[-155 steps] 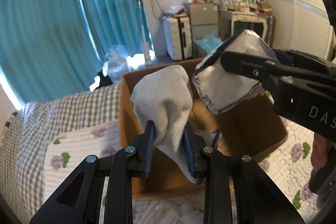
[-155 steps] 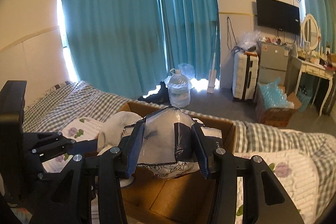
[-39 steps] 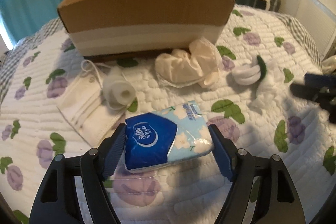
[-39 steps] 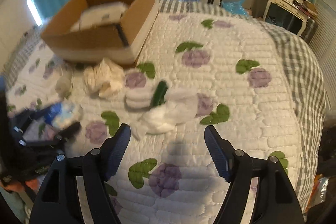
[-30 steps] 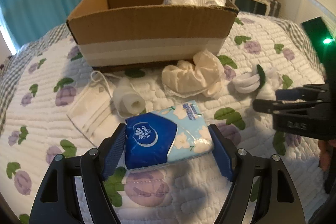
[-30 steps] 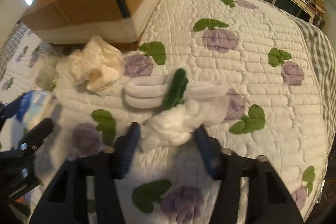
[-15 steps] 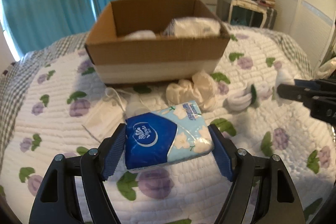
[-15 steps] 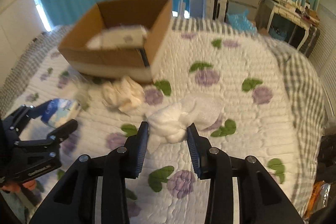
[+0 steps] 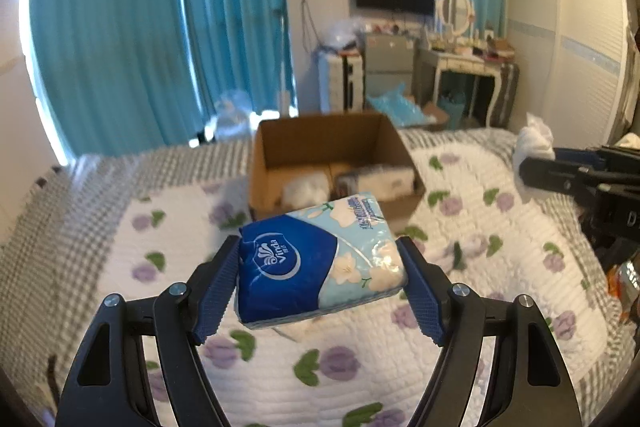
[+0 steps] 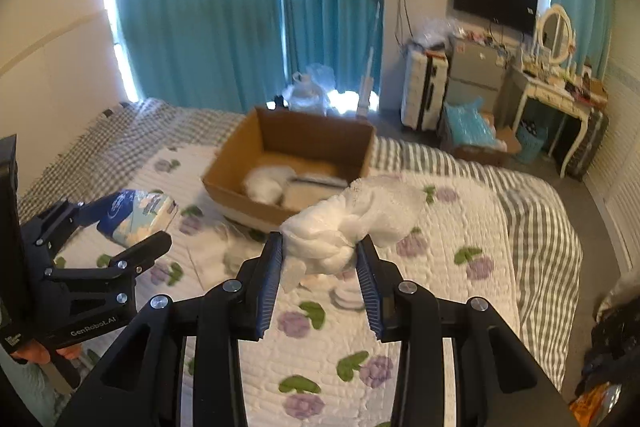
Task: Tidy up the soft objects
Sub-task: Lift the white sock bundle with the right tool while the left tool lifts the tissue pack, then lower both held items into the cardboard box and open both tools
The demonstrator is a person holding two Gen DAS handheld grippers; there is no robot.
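Left gripper (image 9: 320,287) clamps the blue floral tissue pack (image 9: 316,263); right gripper (image 10: 320,267) pinches the white knotted cloth (image 10: 352,223); both held high, seemingly bound for the brown cardboard box (image 10: 296,135), frame centre.

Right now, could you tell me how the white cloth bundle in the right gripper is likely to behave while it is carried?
The white cloth bundle looks floppy: its free end sags past the right gripper. It is probably light, since a pinch at one knotted end holds it. The loose tail could snag the cardboard box rim.
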